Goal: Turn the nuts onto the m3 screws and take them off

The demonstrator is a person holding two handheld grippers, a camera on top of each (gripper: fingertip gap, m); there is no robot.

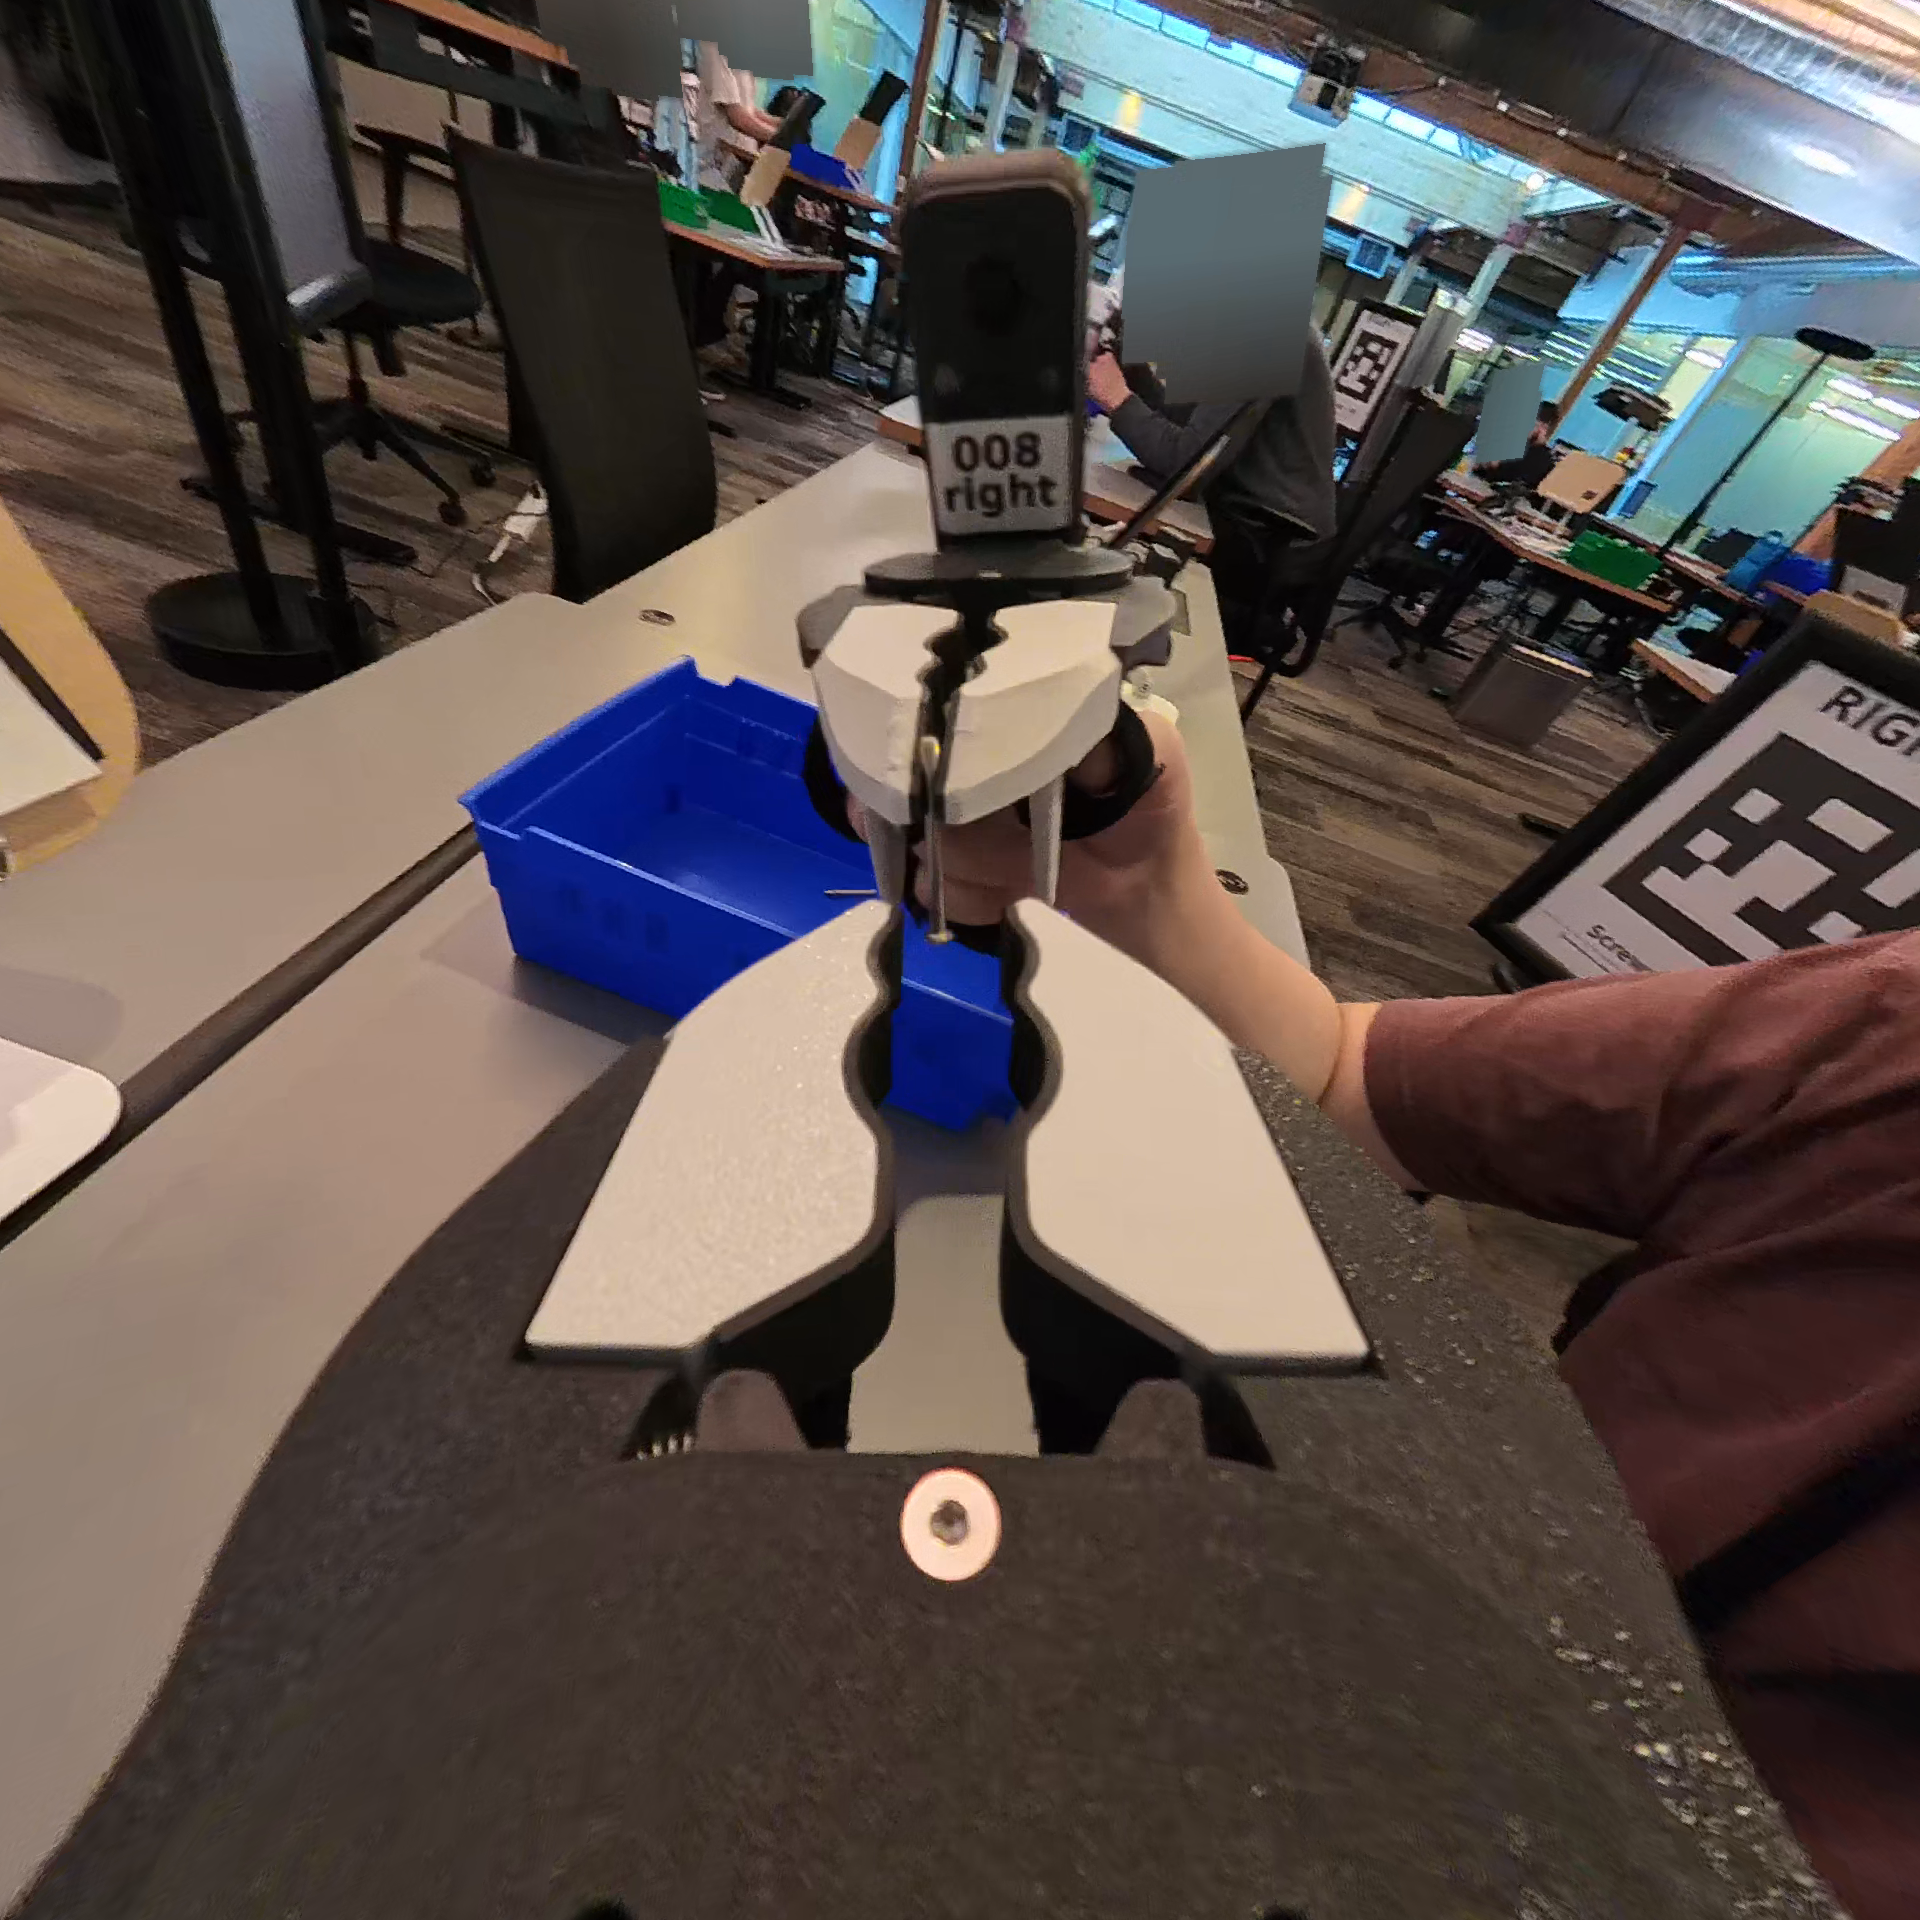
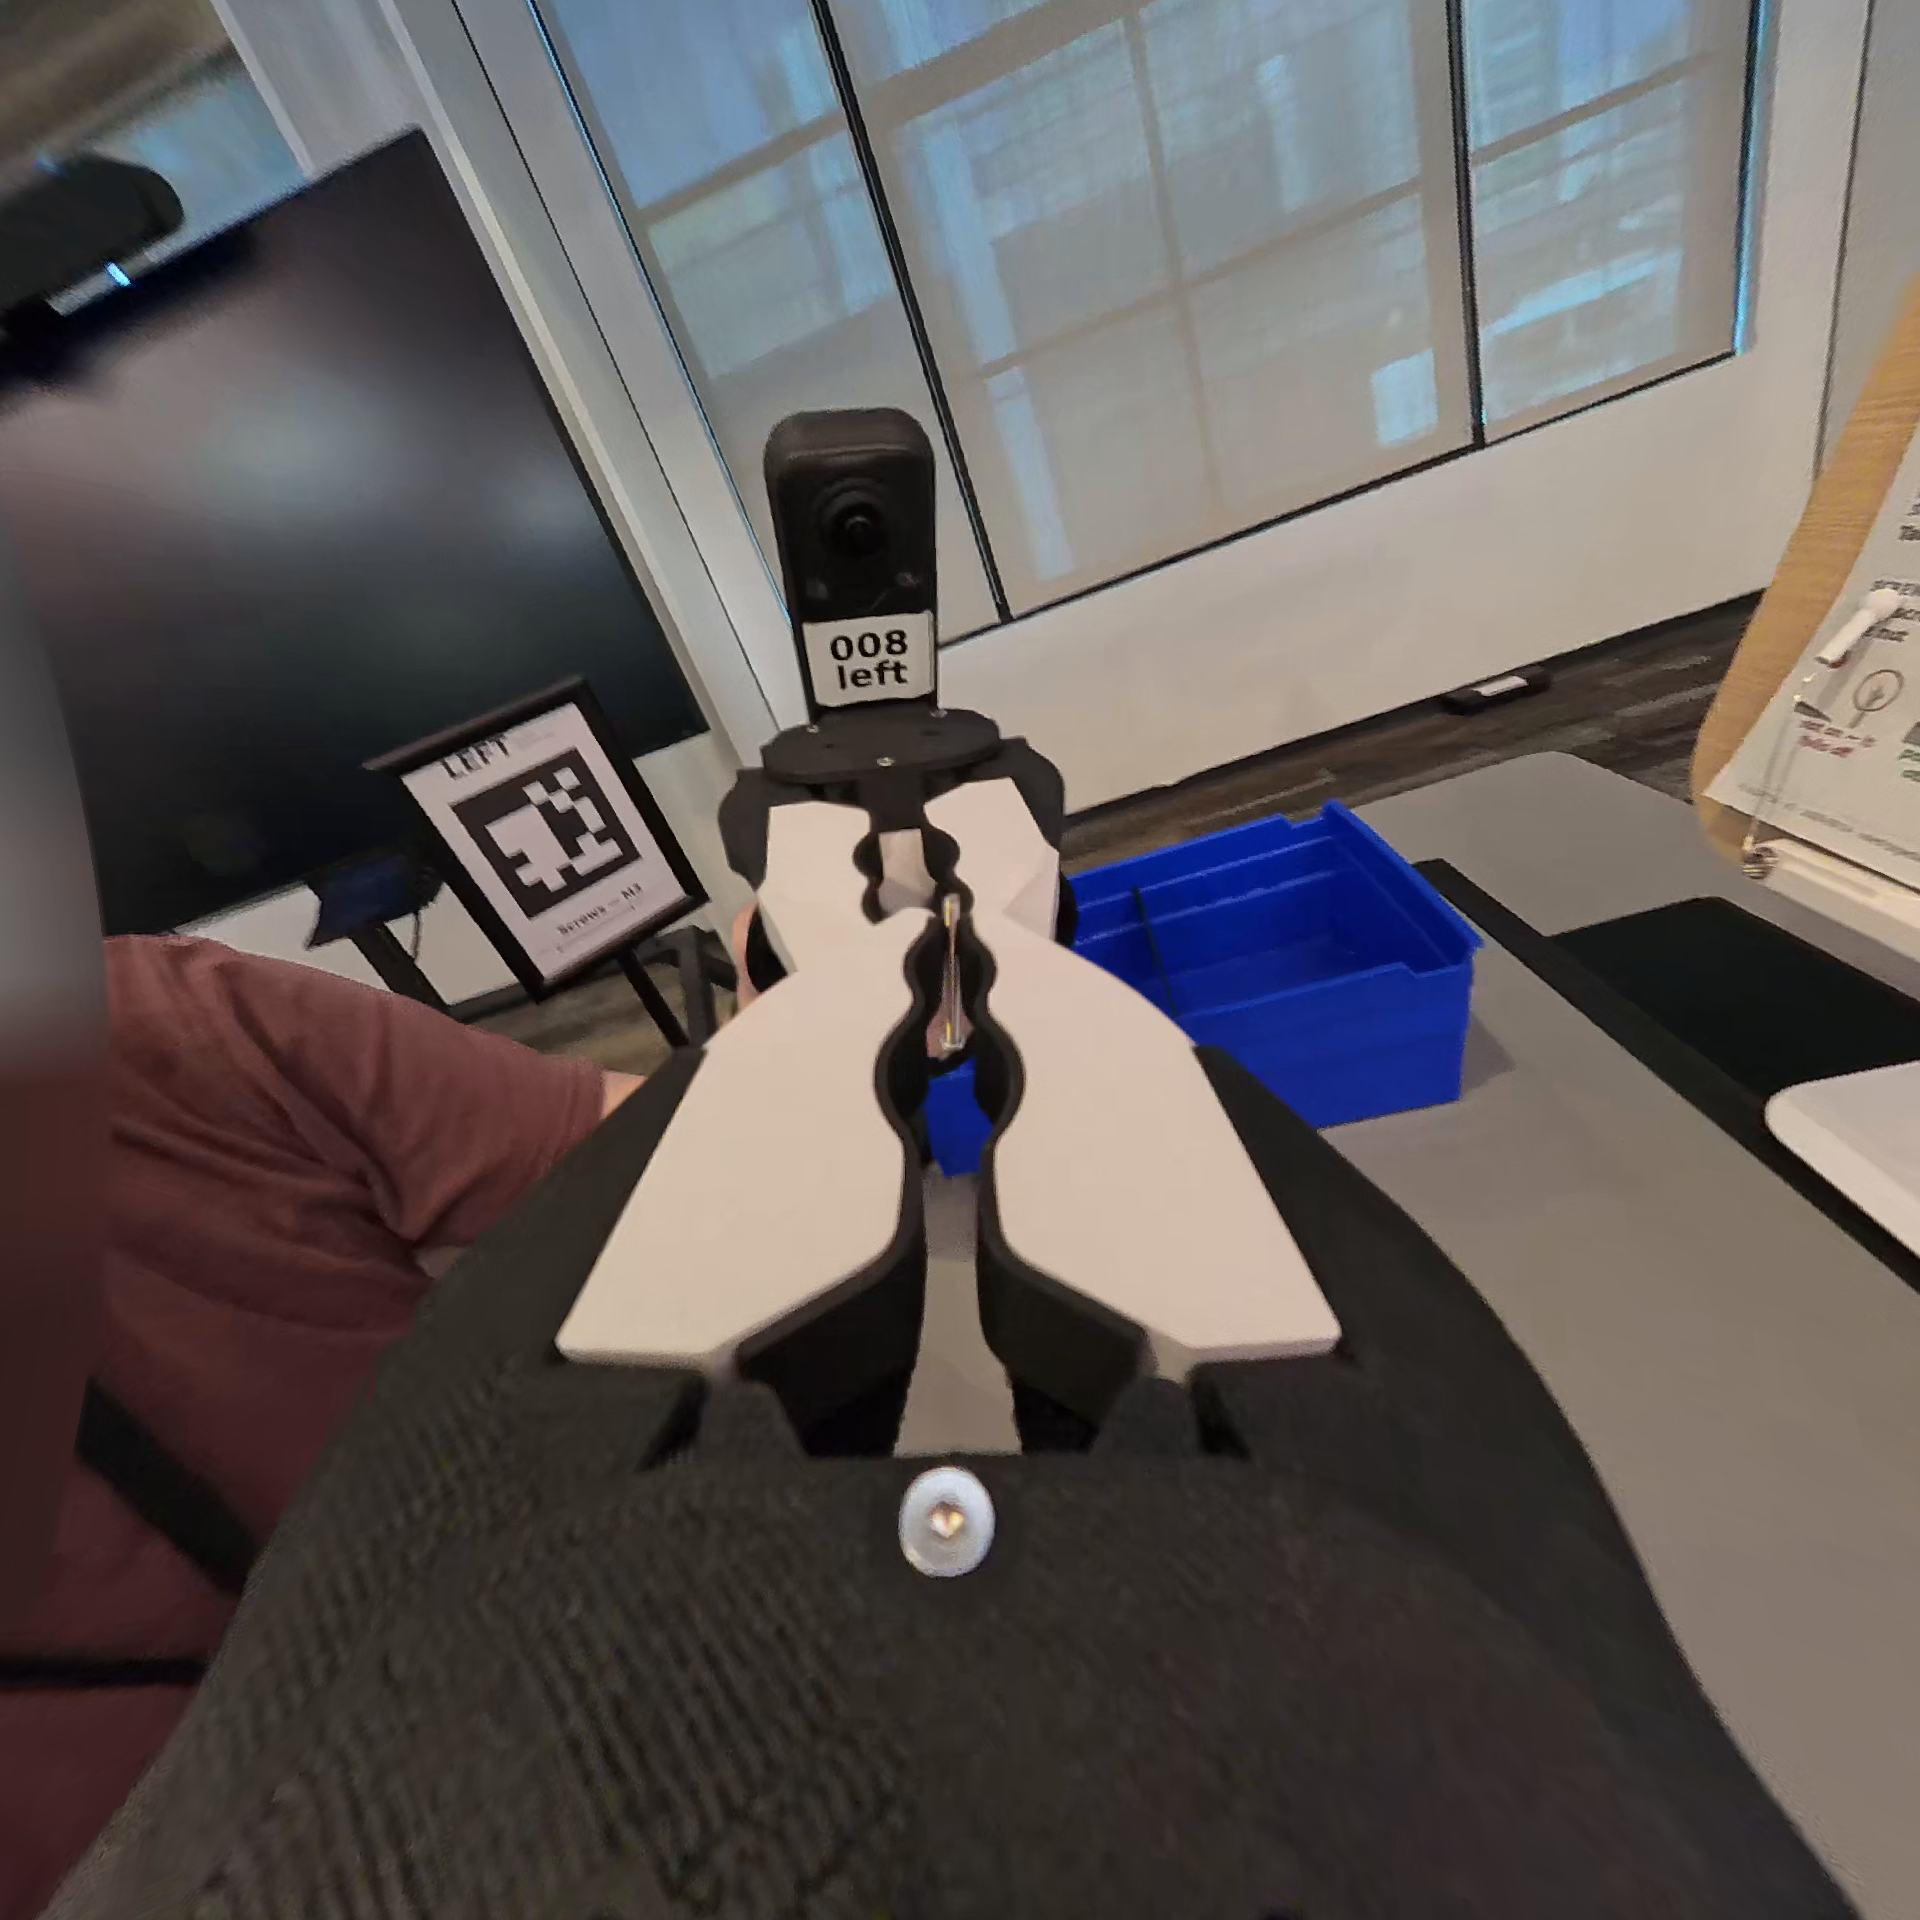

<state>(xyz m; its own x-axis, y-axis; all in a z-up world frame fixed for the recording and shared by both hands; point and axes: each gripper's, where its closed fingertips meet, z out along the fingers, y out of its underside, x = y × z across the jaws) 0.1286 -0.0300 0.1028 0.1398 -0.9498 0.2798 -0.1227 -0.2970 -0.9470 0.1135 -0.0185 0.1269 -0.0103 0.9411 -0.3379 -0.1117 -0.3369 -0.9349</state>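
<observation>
Facing each other tip to tip above the grey surface [image 1: 312,1195], the two tools meet over a blue bin [image 1: 665,831]. The right hand-held gripper [image 1: 932,800] is closed on a thin M3 screw [image 1: 935,862], which points toward 6 o'clock in the left wrist view. The left hand-held gripper [image 1: 948,925] stands slightly parted, its tips flanking the screw's free end; whether they touch it is unclear. Another screw [image 1: 850,891] lies in the bin.
</observation>
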